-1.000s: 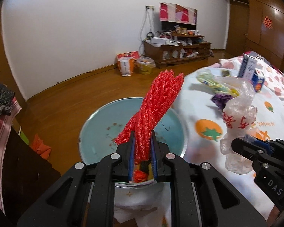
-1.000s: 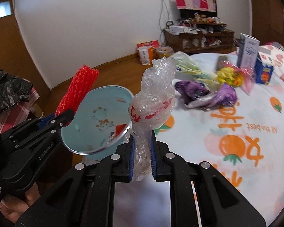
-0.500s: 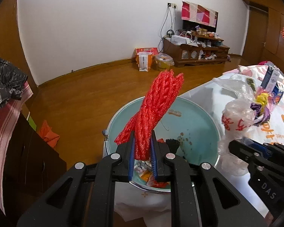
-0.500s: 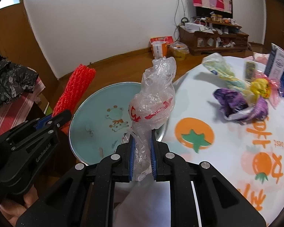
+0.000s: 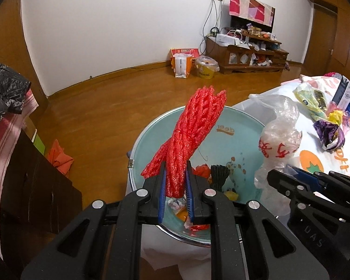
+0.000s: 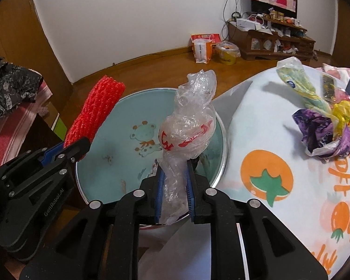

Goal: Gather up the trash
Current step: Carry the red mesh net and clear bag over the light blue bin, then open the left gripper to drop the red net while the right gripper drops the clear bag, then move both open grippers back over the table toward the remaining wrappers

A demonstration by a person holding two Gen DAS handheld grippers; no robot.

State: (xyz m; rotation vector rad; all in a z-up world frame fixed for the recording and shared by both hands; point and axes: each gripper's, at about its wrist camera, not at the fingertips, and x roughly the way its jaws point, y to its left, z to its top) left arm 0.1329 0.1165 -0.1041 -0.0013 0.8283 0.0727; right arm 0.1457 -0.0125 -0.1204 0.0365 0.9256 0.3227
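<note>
Both tongs now hang over the basin (image 5: 240, 126); right tongs (image 6: 174, 189) just loosen around the plastic bag (image 6: 189, 130), left tongs (image 5: 176, 192) pinch the red foam net (image 5: 193, 130). Open fully, above the middle.

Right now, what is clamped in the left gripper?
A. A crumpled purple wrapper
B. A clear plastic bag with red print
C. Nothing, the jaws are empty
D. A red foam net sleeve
D: in the left wrist view the left gripper has its blue pads pressed on the red foam net sleeve, which stands up over the teal basin; the clear plastic bag is in the right gripper.
</note>
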